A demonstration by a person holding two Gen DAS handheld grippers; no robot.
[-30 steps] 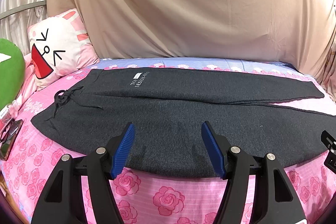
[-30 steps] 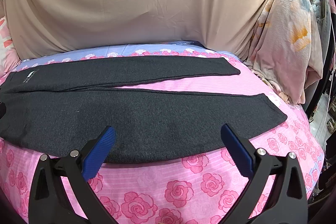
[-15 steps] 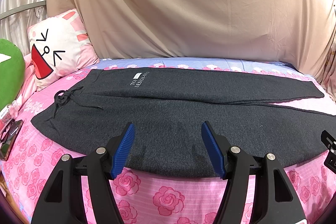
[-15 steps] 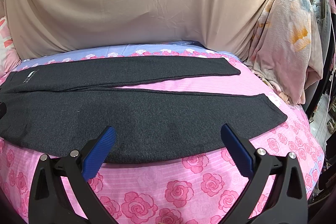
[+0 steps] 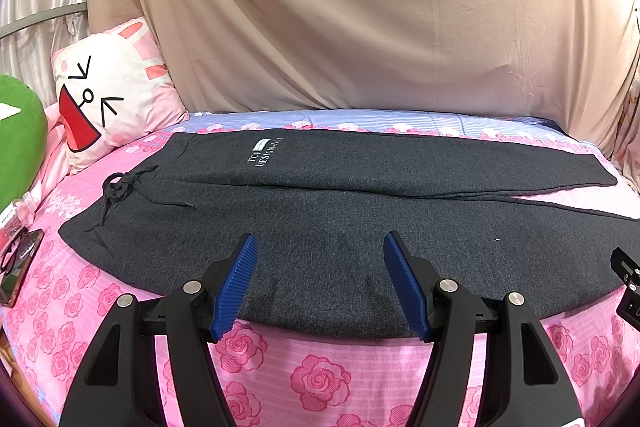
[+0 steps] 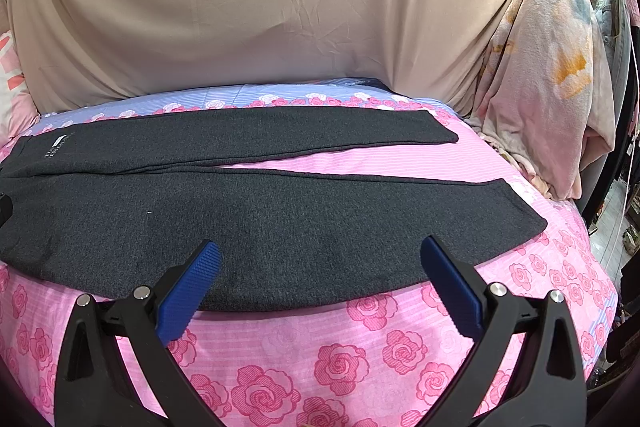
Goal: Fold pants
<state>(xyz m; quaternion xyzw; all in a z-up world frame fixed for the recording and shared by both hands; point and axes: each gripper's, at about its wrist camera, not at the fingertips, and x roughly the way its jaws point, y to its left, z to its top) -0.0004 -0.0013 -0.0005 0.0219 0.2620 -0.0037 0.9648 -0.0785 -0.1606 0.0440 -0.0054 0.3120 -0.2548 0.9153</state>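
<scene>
Dark grey pants (image 5: 320, 211) lie flat on the pink rose bedspread (image 5: 320, 379), waistband and drawstring (image 5: 120, 187) to the left, both legs running right. The right wrist view shows the two legs (image 6: 280, 219) spread apart, cuffs at the right. My left gripper (image 5: 318, 247) is open and empty, its blue pads over the near edge of the pants' hip area. My right gripper (image 6: 320, 255) is open wide and empty, over the near edge of the nearer leg.
A white and pink cartoon pillow (image 5: 108, 99) and a green plush (image 5: 20, 135) sit at the left. A phone (image 5: 16, 267) lies at the left bed edge. A beige sheet (image 5: 340, 19) hangs behind. A pale blanket (image 6: 548, 75) is piled right.
</scene>
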